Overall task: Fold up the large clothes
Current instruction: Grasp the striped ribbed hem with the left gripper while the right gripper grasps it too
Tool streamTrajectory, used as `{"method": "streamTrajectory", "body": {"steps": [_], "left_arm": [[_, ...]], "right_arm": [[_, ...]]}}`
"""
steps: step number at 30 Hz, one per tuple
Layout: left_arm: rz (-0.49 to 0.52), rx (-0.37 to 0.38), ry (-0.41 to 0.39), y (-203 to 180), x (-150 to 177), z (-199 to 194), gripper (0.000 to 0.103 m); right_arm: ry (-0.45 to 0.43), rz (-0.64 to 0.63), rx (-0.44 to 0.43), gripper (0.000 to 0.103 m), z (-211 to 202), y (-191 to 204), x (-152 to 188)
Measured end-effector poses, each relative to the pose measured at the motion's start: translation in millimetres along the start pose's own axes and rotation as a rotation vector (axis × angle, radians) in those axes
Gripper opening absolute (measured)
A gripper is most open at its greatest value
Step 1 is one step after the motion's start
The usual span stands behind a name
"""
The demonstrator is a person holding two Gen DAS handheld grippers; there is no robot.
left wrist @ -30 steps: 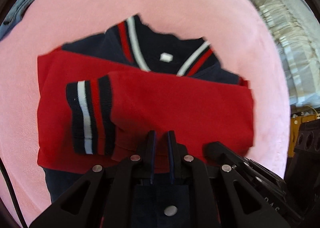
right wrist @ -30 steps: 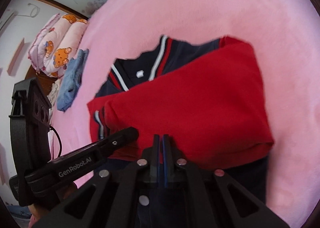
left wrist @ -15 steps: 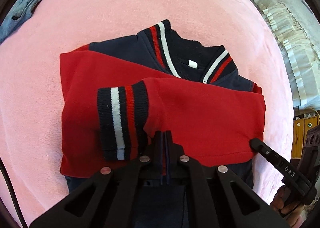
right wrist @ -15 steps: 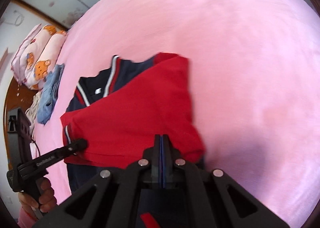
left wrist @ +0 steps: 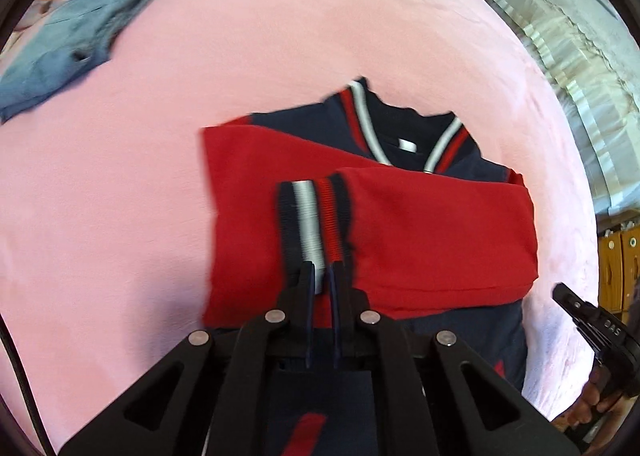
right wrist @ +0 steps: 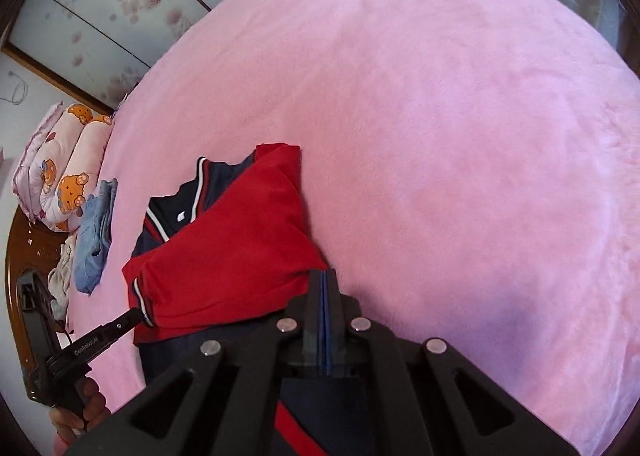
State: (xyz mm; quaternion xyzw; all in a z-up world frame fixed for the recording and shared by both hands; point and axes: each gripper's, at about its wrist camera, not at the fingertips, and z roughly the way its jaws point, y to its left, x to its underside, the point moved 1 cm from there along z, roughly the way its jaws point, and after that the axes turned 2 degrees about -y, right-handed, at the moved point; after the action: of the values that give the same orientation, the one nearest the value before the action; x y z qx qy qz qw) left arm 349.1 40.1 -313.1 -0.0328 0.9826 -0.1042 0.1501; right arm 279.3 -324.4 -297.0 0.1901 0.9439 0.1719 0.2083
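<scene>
I see the jacket (left wrist: 400, 224) lying near the front edge of the pink blanket (left wrist: 240, 76), a plush, softly napped cover that fills both views. The jacket is a thick knit: navy body, red sleeves folded flat across the chest, and ribbed cuffs and collar banded in navy, white and red. My left gripper (left wrist: 321, 276) has its jaws drawn almost together, the tips over the striped cuff (left wrist: 316, 224); navy cloth shows between and beneath the fingers lower down, and I cannot tell whether it is pinched. My right gripper (right wrist: 323, 288) is closed tight, blue pads pressed face to face, and dark navy fabric with a red stripe hangs just under it; whether that cloth is caught I cannot tell. The left wrist view alone shows the cuff's ribbing close up, the small white collar label and a pale pleated curtain (left wrist: 568, 56) past the right edge. The right wrist view alone shows the wide bare stretch of blanket, the bear-print quilt (right wrist: 64, 168) rolled at the far left corner, and frosted flowered panels behind. Crumpled blue denim (left wrist: 68, 44) lies by that same corner in both.
</scene>
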Motion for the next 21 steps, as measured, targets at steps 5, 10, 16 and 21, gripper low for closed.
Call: {"method": "streamTrajectory", "body": {"steps": [5,10,16,21], "left_arm": [[-0.067,-0.037,-0.029,36,16,-27,0.013],[-0.104,-0.084,0.003,67,42,-50,0.018],[-0.116,-0.124,0.094,89,83,-72,0.023],[-0.126,-0.113,0.165,82,115,-70,0.039]], "right_arm": [[0.01,-0.027,-0.011,0.0,-22,4,14],[0.044,-0.03,-0.026,0.0,-37,6,34],[0.141,0.058,-0.019,0.001,-44,-2,67],[0.197,0.143,0.005,0.008,-50,-17,97]]}}
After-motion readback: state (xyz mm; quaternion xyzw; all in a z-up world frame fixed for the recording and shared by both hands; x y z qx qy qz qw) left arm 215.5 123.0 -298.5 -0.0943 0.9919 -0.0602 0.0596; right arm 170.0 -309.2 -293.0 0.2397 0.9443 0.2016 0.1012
